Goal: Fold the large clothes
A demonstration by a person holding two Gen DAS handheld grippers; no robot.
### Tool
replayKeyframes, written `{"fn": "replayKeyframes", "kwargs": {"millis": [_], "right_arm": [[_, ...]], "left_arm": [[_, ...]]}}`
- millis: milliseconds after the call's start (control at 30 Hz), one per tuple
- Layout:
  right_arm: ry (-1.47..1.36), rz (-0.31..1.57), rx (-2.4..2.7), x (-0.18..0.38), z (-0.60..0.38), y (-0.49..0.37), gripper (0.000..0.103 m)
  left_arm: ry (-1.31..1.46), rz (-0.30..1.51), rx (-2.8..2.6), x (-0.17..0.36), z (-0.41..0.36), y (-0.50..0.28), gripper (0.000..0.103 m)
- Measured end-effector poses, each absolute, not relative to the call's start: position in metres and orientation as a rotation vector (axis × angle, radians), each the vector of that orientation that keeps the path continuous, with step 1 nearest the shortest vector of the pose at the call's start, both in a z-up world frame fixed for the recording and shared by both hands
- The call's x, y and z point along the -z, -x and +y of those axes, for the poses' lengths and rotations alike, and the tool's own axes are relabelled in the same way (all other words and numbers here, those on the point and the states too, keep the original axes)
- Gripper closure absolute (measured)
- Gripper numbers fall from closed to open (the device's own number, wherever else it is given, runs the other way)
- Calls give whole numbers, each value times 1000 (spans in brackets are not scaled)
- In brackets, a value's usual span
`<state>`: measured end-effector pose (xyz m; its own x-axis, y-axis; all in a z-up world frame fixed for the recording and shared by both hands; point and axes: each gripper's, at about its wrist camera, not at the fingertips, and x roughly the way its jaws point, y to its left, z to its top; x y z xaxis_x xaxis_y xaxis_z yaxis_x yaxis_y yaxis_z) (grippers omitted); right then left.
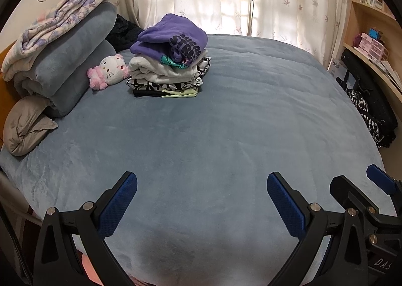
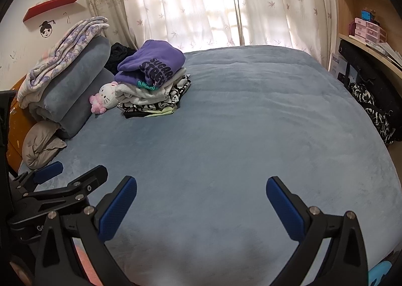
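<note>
Stack of folded clothes (image 1: 168, 59) far across bed (image 1: 226, 135), purple hoodie (image 1: 173, 35) topmost; left gripper (image 1: 202, 200) and right gripper (image 2: 201, 204) wide, empty. Risk: careless reach topples leaning stack

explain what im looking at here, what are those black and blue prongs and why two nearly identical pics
The prongs are the jaws of two hand-held grippers; a person carries one in each hand, with a wide-angle camera on each looking along the jaws. One picture is from the left gripper, the other from the right gripper, so they nearly match; each also catches the other at its edge. Both stand open and hold nothing. Below them is a bed with a blue cover. Near its far left sits a stack of folded clothes, a purple top uppermost, beside a plush cat and rolled bedding.
</note>
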<state>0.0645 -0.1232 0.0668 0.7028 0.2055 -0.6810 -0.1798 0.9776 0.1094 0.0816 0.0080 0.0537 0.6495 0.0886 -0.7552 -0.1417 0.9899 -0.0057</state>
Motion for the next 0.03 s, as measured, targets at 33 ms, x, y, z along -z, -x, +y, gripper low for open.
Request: {"fn": "replayKeyframes", "kwargs": {"millis": [33], "right_arm": [[-36, 763, -214, -67, -124, -66, 0]], "left_arm": [[66, 855, -134, -53, 7, -81, 1]]}}
